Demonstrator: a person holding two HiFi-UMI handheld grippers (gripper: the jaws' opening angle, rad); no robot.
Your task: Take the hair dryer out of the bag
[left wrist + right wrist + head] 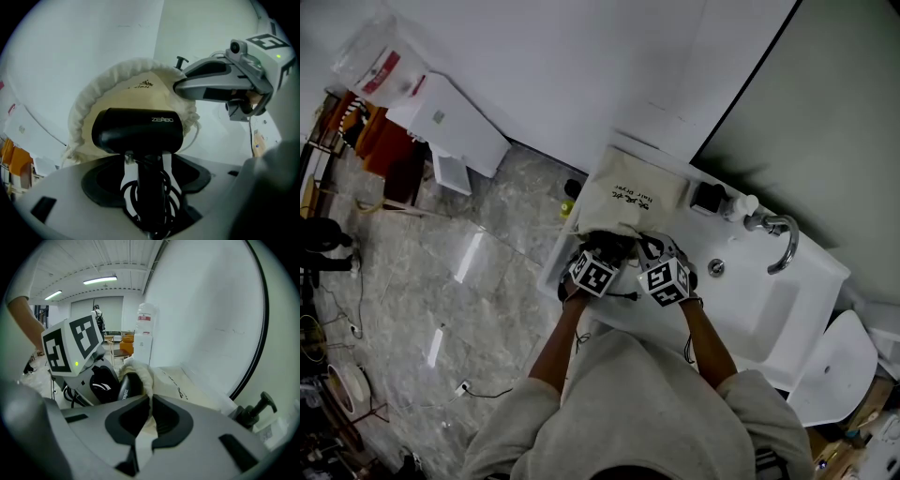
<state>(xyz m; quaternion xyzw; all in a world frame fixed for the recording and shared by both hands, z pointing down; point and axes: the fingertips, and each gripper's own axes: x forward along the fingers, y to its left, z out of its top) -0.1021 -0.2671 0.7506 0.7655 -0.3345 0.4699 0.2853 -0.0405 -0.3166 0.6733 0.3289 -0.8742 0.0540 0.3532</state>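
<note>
The left gripper (144, 161) has its jaws spread wide, and the black hair dryer (138, 131) stands between them. Its handle and coiled cord (154, 201) run down the gap, with a pale strip showing on either side of the handle, so the pads do not press on it. The barrel lies crosswise just past the jaw tips, at the gathered mouth of the cream drawstring bag (136, 91). How much of the barrel is still inside cannot be told. The gripper's body cuts off the handle's lower end, and in the head view the 2 grippers hide the dryer. The right gripper (150, 401) has its jaws together on the bag's ruffled rim. Further right are the white sink (750, 309) and its faucet (783, 244).
</note>
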